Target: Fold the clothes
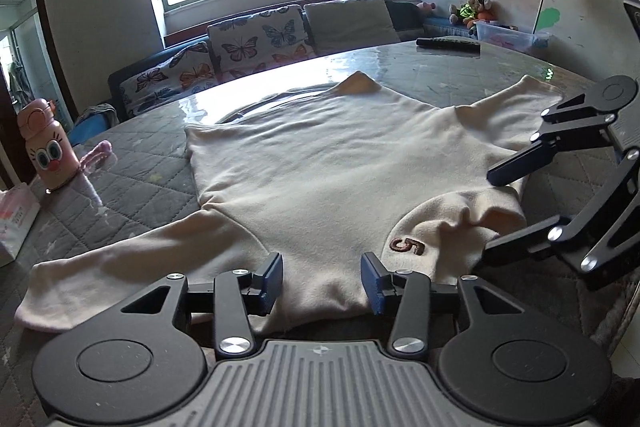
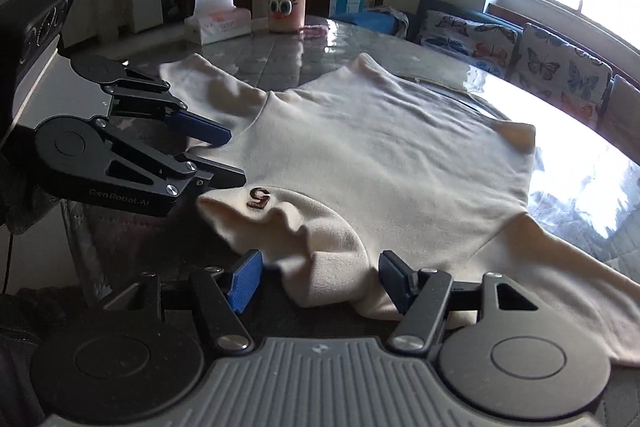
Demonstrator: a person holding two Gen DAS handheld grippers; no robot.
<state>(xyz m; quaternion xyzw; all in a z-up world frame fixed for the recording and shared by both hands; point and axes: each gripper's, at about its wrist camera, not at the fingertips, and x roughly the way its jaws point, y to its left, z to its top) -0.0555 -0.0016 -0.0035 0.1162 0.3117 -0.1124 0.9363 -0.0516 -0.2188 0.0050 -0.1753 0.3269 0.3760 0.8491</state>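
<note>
A cream sweater (image 1: 328, 155) lies spread flat on the round table (image 1: 140, 167), sleeves out to both sides. Its rolled collar with a brown "5" mark (image 1: 408, 246) faces the near edge. My left gripper (image 1: 324, 279) is open low over the near shoulder edge, and cloth lies between its blue pads. My right gripper (image 1: 486, 219) comes in from the right, open around the collar's end. In the right wrist view, the right gripper (image 2: 320, 281) stands open with the collar roll (image 2: 328, 267) between its fingers. The left gripper (image 2: 236, 158) is open beside the "5" mark (image 2: 259, 197).
A pink cartoon bottle (image 1: 48, 151) and a tissue box (image 2: 218, 21) stand at the table's left end. A dark remote (image 1: 448, 45) lies at the far edge. Beyond it are a sofa with butterfly cushions (image 1: 240, 43) and a plastic bin (image 1: 508, 35).
</note>
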